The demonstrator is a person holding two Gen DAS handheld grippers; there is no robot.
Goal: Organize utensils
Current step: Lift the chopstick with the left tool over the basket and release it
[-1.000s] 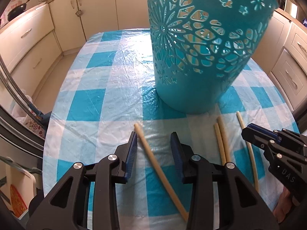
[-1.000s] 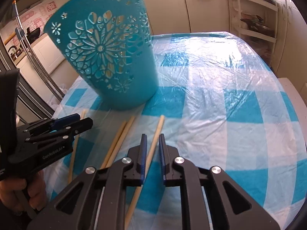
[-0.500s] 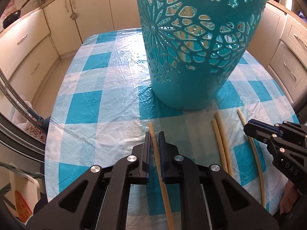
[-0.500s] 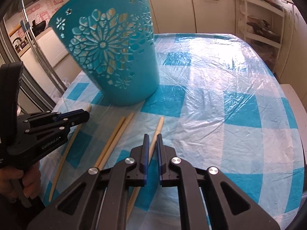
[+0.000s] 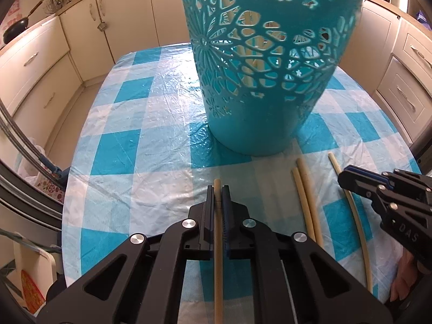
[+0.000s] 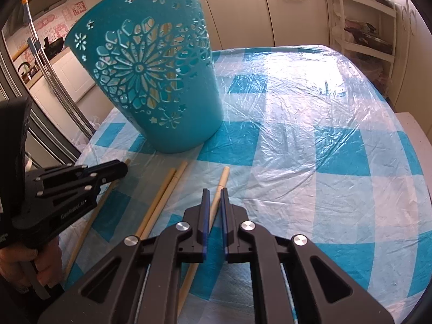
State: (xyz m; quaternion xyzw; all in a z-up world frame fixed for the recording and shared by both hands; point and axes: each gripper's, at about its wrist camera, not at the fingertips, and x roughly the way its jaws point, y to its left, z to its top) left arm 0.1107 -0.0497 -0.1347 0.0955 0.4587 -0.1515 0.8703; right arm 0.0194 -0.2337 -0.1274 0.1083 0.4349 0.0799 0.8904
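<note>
A teal cut-out basket [image 5: 267, 62] stands on the checked tablecloth [image 5: 151, 113]; pale sticks show inside it through the holes. My left gripper [image 5: 217, 189] is shut on a wooden chopstick [image 5: 217, 270] that runs back under the gripper. Two chopsticks [image 5: 307, 202] lie side by side to its right. My right gripper [image 6: 213, 191] is shut on another chopstick [image 6: 222, 179]; the same gripper [image 5: 348, 179] and chopstick [image 5: 359, 224] appear at the right of the left wrist view. The basket [image 6: 151, 81] and the pair [image 6: 164, 197] also show in the right wrist view.
Cream kitchen cabinets [image 5: 40, 62] surround the table. A metal chair frame [image 6: 54, 81] stands at the table's left side. A white shelf unit [image 6: 361, 27] is at the back right. The tablecloth [image 6: 310, 135] stretches right of the basket.
My left gripper went from open around the chopstick to shut on it. Both grippers have shifted slightly with their chopsticks; the basket looms closer in the left view.
</note>
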